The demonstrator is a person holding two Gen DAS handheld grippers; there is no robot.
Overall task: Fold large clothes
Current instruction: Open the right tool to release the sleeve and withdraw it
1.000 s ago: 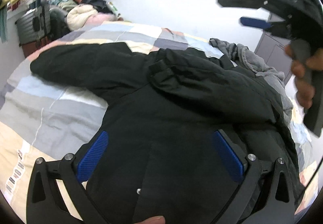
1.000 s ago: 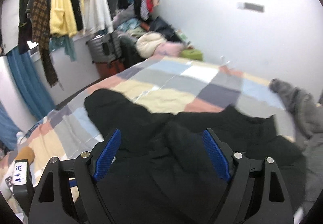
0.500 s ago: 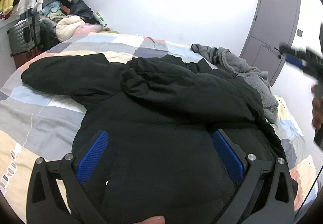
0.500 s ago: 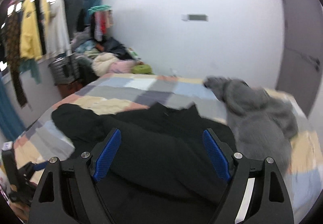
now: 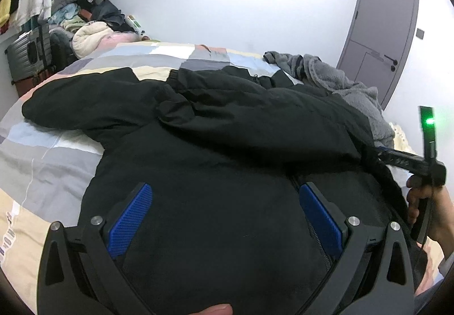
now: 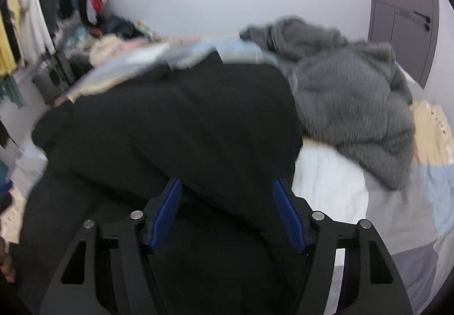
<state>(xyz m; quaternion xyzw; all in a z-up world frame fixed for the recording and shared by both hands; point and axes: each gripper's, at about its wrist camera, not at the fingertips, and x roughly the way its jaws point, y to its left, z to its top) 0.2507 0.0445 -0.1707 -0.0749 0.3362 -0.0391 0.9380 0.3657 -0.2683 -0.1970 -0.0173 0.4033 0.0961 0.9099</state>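
the left gripper (image 5: 224,218) gapes above the black jacket (image 5: 215,150); only its view shows the zipper (image 5: 319,241); the right gripper (image 6: 228,208), jaws apart, straddles a jacket fold beside the grey fleece (image 6: 354,99)

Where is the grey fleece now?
The grey fleece lies crumpled on the bed, at the right side of both views, right beside the black jacket and near the door.
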